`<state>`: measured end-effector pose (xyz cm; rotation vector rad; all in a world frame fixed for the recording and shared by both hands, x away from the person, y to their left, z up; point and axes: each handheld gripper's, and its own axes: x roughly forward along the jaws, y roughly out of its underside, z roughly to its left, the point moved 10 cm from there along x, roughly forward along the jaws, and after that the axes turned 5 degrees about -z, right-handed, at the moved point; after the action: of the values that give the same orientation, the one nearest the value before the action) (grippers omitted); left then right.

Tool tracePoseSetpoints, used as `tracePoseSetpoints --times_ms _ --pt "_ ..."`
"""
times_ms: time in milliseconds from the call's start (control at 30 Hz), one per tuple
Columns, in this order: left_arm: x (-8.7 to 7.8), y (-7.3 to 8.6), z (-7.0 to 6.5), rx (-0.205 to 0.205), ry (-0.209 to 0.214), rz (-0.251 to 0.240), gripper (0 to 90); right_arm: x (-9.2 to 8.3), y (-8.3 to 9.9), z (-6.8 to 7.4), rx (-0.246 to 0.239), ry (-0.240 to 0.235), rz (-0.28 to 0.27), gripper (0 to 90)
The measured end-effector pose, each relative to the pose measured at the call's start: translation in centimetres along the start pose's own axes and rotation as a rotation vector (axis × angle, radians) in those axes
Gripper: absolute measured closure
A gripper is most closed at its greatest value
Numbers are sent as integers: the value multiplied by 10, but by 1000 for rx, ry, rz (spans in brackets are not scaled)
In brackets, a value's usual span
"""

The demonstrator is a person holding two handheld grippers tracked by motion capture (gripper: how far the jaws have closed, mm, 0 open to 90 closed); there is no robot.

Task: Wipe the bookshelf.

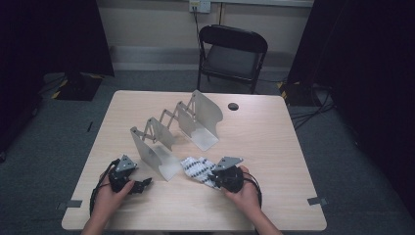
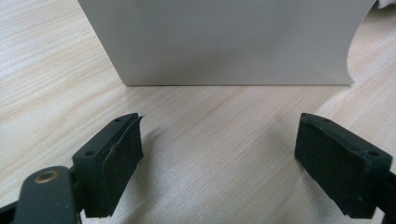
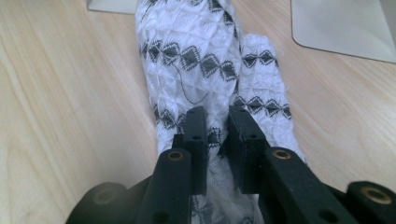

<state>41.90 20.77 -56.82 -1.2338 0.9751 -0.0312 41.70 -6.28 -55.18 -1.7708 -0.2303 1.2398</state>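
Pale wood-grain laminate forms the table (image 1: pixel 274 147), on which a folding metal rack (image 1: pixel 176 129) of smooth grey plates joined by scissor links is stood. Just right of its near plate, a soft white sock (image 1: pixel 195 169) with a puckered knit and black diamond bands is laid. It is pinched between the narrow-set black jaws of the right gripper (image 3: pixel 218 135). The left gripper (image 2: pixel 219 158) is held with jaws spread wide over bare wood, facing a plate.
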Motion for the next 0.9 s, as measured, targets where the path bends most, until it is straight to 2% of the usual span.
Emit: tracePoseSetpoints --times_ms 167,400,467,567,600,667,733,767,833,900 --pt "0 0 0 -3 0 0 147 -6 5 1 -24 11 7 763" --pt "0 0 0 1 -1 1 148 -18 16 -1 -32 -8 15 715" --pt "0 0 0 1 -1 0 147 -25 21 -4 -47 -6 37 688" --pt "0 0 0 1 -1 1 148 -30 23 -6 -39 -3 49 621" --pt "0 0 0 1 -1 1 148 -32 22 -6 -35 -4 43 611" --pt "0 0 0 1 -1 0 147 -37 13 -9 -18 17 -6 572" --pt "0 0 0 1 -1 0 148 -40 3 -11 26 12 -52 524" --pt "0 0 0 1 -2 0 148 -41 -1 -13 34 23 -69 531" --pt "0 0 0 1 -1 0 148 -38 -6 -18 28 38 -80 531" --pt "0 0 0 0 -2 0 148 -31 -9 -21 53 48 -88 526"
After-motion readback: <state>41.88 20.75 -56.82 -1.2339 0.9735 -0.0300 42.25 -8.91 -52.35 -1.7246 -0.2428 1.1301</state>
